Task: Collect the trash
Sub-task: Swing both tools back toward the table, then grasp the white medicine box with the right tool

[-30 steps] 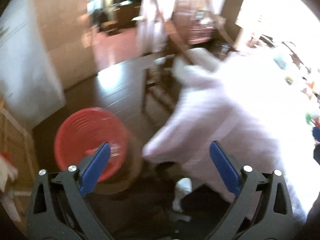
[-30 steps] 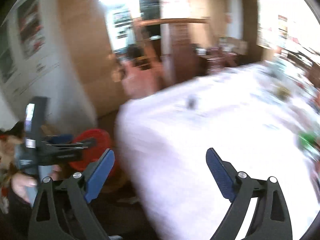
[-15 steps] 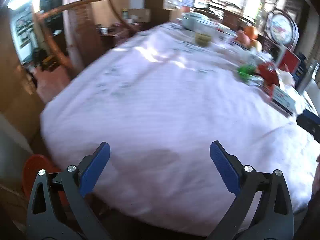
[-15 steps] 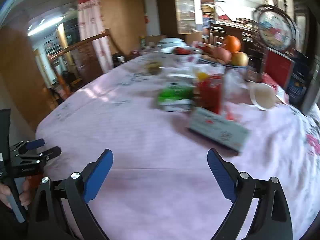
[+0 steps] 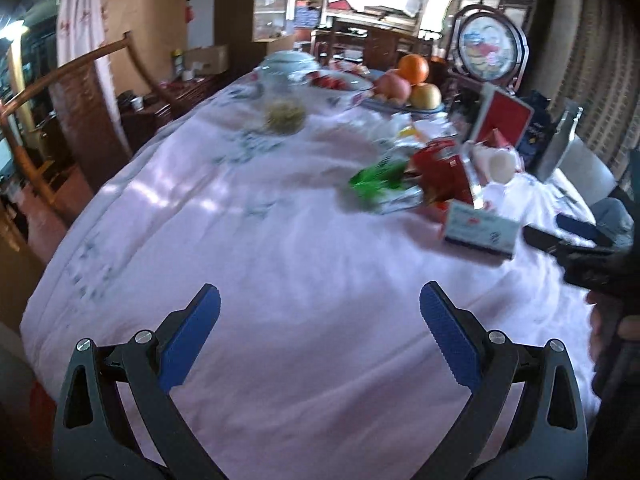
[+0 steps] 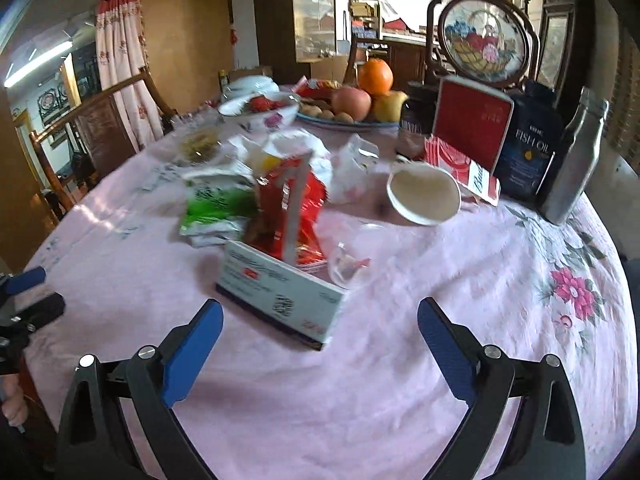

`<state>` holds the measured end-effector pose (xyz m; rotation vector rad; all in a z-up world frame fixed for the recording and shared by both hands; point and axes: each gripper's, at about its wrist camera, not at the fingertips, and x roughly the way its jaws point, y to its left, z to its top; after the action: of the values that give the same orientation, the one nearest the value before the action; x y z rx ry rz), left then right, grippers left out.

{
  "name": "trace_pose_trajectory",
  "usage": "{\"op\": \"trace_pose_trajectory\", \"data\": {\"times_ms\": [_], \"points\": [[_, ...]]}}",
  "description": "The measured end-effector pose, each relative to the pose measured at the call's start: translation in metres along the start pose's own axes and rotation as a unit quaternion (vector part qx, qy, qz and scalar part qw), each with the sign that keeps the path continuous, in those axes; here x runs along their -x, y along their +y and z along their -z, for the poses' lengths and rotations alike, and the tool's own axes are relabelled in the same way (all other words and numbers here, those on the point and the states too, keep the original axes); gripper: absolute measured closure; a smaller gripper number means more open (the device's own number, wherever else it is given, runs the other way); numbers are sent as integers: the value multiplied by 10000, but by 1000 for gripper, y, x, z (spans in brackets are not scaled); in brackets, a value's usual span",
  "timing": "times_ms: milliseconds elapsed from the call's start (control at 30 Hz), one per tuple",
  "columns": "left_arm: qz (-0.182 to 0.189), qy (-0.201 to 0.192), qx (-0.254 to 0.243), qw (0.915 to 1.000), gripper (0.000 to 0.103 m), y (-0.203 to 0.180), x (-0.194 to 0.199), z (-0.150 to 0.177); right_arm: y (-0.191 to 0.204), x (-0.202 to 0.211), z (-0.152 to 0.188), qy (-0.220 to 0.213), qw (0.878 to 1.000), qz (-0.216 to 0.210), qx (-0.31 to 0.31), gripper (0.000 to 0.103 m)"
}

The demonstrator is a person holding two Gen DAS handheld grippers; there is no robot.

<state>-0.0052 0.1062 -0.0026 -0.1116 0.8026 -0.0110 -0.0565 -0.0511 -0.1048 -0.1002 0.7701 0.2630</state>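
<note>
Litter lies in a heap on the pink tablecloth (image 6: 400, 360): a white carton (image 6: 280, 294) nearest, a torn red wrapper (image 6: 290, 204), a green and white packet (image 6: 216, 208), a tipped paper cup (image 6: 424, 192) and a clear plastic scrap (image 6: 348, 264). My right gripper (image 6: 320, 320) is open just short of the carton, nothing between its fingers. In the left wrist view the same carton (image 5: 480, 232), red wrapper (image 5: 440, 172) and green packet (image 5: 380, 182) sit far right. My left gripper (image 5: 320, 308) is open over bare cloth (image 5: 280, 280).
At the back stand a fruit plate (image 6: 360, 92), a bowl (image 6: 260, 110), a red box (image 6: 472, 124), a fish oil box (image 6: 528, 144), a silver bottle (image 6: 572, 160) and a round framed picture (image 6: 484, 40). A wooden chair (image 5: 80, 92) stands at the table's left.
Both views swung from the floor and red basket up and right onto the table. The litter heap is now nearer to my right gripper. Both grippers stayed open.
</note>
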Motion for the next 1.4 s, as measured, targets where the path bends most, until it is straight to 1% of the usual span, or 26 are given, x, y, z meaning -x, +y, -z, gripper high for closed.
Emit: {"op": "trace_pose_trajectory", "data": {"times_ms": [167,300,400,467,533,633,667,700,733,800,900,967,1000,1067,1133,1233,1267,1300,1400], "points": [[283,20,-77,9996,7,-22,-15,-11,-9,-23,2,298,9995,-59,32,7],[378,87,-159,9991,7,-31,-21,-13,-12,-42,-1,513,9984,-184,149,7],[436,98,-184,9988,7,-32,-22,-14,-11,-54,-6,664,9965,-445,243,7],[436,98,-165,9989,7,-31,-23,-14,-8,-60,-8,730,9943,-711,298,7],[433,126,-120,9989,7,-28,-24,-13,-5,-68,-10,829,9926,-822,336,7],[425,154,-68,9990,7,-25,-25,-13,2,-74,-11,855,9904,-1005,407,17],[417,155,-63,9990,7,-25,-25,-13,3,-74,-11,859,9899,-1041,432,25],[401,154,-63,9991,7,-24,-24,-12,6,-74,-12,872,9891,-1088,465,36],[383,155,-70,9991,7,-24,-24,-12,9,-71,-12,887,9884,-1128,487,41],[374,139,-83,9992,7,-23,-22,-11,12,-64,-10,853,9875,-1206,556,57],[356,129,-89,9992,7,-22,-20,-9,19,-51,-5,803,9853,-1334,707,71],[341,143,-89,9993,7,-22,-20,-9,23,-45,0,802,9830,-1443,809,77],[337,147,-88,9993,7,-22,-20,-8,26,-43,1,809,9816,-1493,873,79],[329,158,-90,9993,7,-21,-20,-7,33,-42,4,819,9787,-1582,1020,79],[316,159,-109,9993,7,-22,-18,-6,40,-46,4,877,9753,-1678,1135,79],[289,152,-138,9994,7,-22,-15,-4,52,-49,3,852,9715,-1765,1335,77],[266,154,-137,9994,7,-21,-15,-4,54,-50,3,835,9709,-1759,1392,73],[246,156,-126,9995,7,-20,-14,-3,59,-51,2,809,9709,-1718,1459,72],[188,166,-84,9997,7,-17,-14,-4,69,-55,-1,766,9719,-1557,1590,73]]}}
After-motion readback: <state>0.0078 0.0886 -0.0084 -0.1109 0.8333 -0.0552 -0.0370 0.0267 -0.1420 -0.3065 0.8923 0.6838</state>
